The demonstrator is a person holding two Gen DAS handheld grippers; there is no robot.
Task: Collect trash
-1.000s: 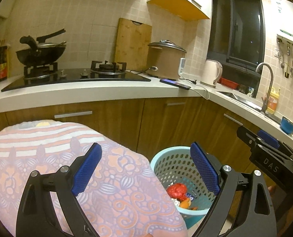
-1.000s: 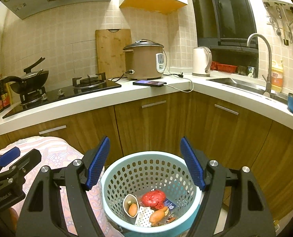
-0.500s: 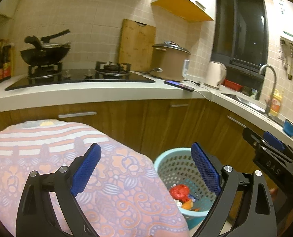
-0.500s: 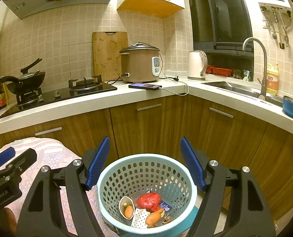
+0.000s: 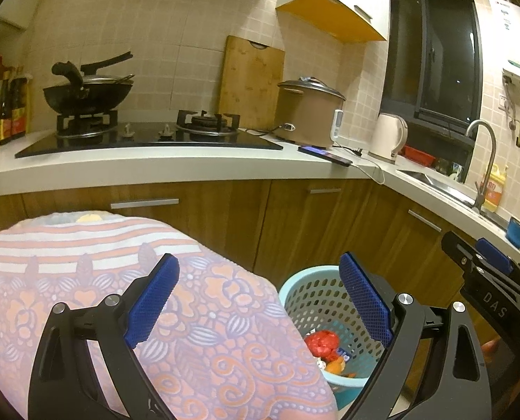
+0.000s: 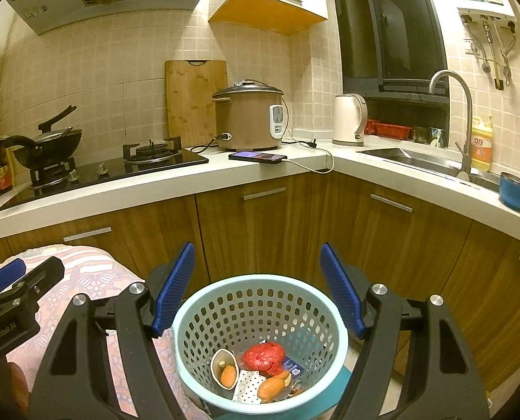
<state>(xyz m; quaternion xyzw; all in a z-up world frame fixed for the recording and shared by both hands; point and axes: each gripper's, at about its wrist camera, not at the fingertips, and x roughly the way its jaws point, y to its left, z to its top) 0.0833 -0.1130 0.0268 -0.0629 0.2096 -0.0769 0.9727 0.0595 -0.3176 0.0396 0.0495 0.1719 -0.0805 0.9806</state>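
Observation:
A light blue perforated trash basket (image 6: 204, 309) stands on the floor by the wooden cabinets; it also shows in the left wrist view (image 5: 305, 290). Inside lie a red crumpled wrapper (image 6: 263, 355), orange peels (image 6: 270, 386), a small cup (image 6: 221, 367) and paper scraps. My right gripper (image 6: 256, 290) is open and empty, held above the basket. My left gripper (image 5: 260, 301) is open and empty, over a pink floral cloth (image 5: 85, 273) beside the basket. The right gripper's tip shows at the right edge of the left wrist view (image 5: 484, 259).
A white L-shaped counter (image 6: 225, 182) holds a gas hob with a wok (image 6: 46, 143), a rice cooker (image 6: 247, 119), a phone on a cable (image 6: 256, 156), a kettle (image 6: 349, 119), a sink with tap (image 6: 452, 119) and a blue cup (image 6: 515, 194).
Both grippers have drawn back and risen slightly, so the basket sits lower in both views. Both stay open. The trash in the basket has not moved.

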